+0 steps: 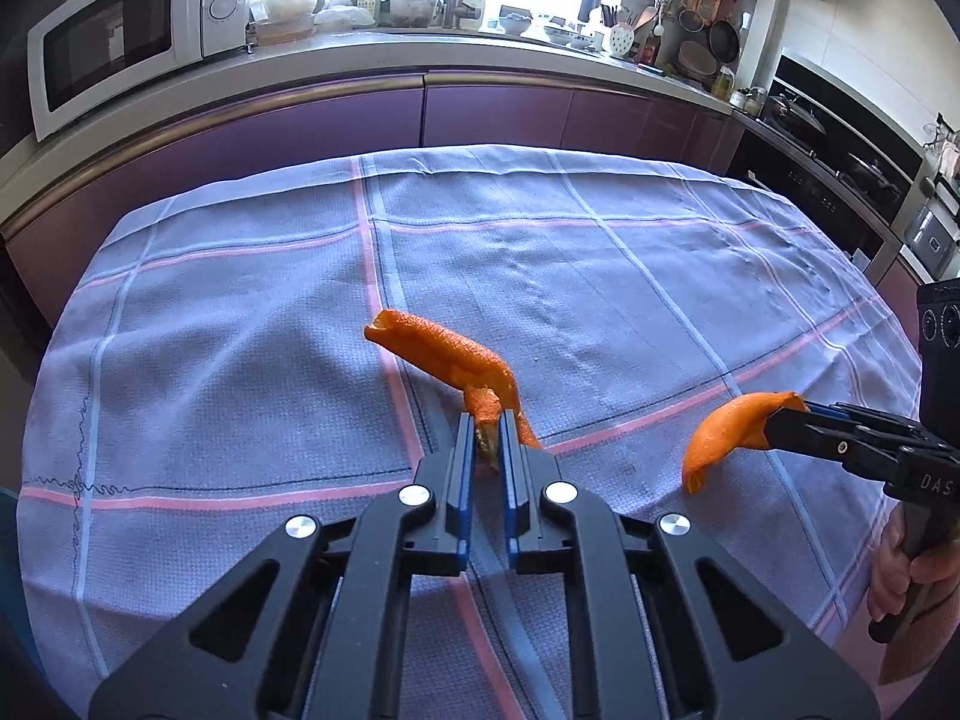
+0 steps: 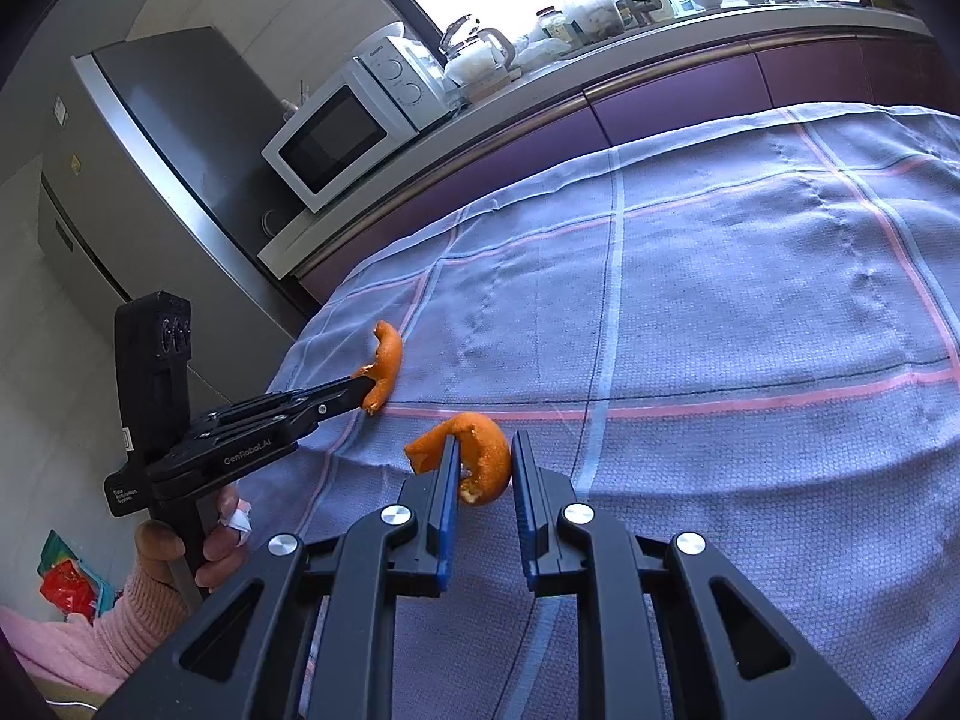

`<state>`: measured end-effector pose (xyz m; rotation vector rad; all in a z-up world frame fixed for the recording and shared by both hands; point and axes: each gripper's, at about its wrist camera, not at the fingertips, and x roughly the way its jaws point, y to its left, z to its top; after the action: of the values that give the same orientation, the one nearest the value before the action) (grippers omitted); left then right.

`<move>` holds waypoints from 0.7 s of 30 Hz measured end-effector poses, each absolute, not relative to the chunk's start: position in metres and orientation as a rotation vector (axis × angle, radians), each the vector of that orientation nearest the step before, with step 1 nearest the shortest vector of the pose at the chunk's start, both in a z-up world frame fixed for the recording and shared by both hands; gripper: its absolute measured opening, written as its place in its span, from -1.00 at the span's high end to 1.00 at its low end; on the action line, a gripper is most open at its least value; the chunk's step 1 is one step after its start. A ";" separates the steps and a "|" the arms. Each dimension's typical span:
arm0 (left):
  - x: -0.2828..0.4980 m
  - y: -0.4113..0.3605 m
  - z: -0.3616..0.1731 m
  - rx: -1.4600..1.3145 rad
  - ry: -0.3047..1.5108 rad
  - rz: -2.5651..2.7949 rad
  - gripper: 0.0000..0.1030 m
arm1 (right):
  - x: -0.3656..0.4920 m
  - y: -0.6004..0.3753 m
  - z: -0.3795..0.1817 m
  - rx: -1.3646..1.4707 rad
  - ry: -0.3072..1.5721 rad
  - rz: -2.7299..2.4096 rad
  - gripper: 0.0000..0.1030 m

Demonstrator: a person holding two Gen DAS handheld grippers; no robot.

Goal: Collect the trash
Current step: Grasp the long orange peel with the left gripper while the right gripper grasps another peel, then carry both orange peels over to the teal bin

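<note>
A checked cloth covers the worktop; a microwave stands far left. Each gripper's fingers pinch orange peel.

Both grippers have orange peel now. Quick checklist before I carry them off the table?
1. Left gripper shut on long peel: ok.
2. Right gripper shut on curled peel: ok in the left wrist view; the right pad looks barely touching.
3. Peels apart from each other: ok.
4. Tablecloth not caught by either gripper: ok.
5. Other trash on cloth: none visible, ok.
6. Bin location: cannot tell.
</note>
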<state>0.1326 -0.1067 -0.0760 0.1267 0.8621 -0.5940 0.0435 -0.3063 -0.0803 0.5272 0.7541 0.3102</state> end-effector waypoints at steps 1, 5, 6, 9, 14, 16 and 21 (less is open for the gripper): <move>0.130 -0.104 -0.074 0.127 0.855 -0.588 0.84 | 0.044 -0.305 -0.080 0.527 0.752 0.313 0.70; 0.121 -0.091 -0.067 0.117 0.830 -0.569 0.84 | 0.047 -0.301 -0.078 0.531 0.742 0.334 0.70; 0.119 -0.087 -0.065 0.111 0.824 -0.563 0.84 | 0.048 -0.299 -0.077 0.530 0.740 0.342 0.70; 0.111 -0.074 -0.058 0.100 0.806 -0.548 0.84 | 0.051 -0.293 -0.075 0.525 0.735 0.359 0.71; 0.097 -0.051 -0.050 0.079 0.786 -0.525 0.84 | 0.053 -0.286 -0.069 0.536 0.718 0.390 0.73; 0.092 -0.045 -0.048 0.081 0.780 -0.519 0.84 | 0.055 -0.284 -0.067 0.548 0.715 0.405 0.73; 0.080 -0.030 -0.044 0.070 0.772 -0.507 0.84 | 0.059 -0.275 -0.064 0.554 0.709 0.441 0.73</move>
<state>0.0805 -0.0296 -0.0444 0.0698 0.7715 -0.5068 0.0588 -0.2747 -0.0636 0.5537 0.7095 0.4415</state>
